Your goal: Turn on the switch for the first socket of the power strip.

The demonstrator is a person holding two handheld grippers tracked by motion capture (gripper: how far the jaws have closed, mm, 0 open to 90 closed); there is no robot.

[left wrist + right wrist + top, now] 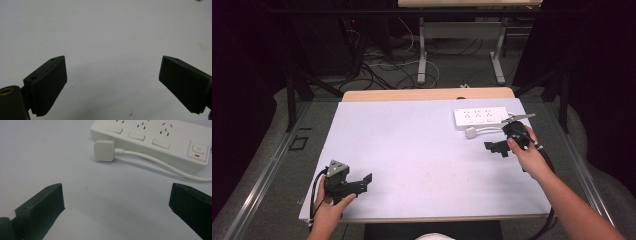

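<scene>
A white power strip lies at the table's far right, with several sockets and a switch. A white plug on a white cable rests on the table just in front of it. My right gripper stands open a little short of the plug, nothing between its jaws. My left gripper is open over bare table near the front left corner, its jaws wide apart and empty.
The table has a pale mat with a wooden edge at the back. Beyond it are cables on the floor and another table's metal legs. Black cables trail from both grippers.
</scene>
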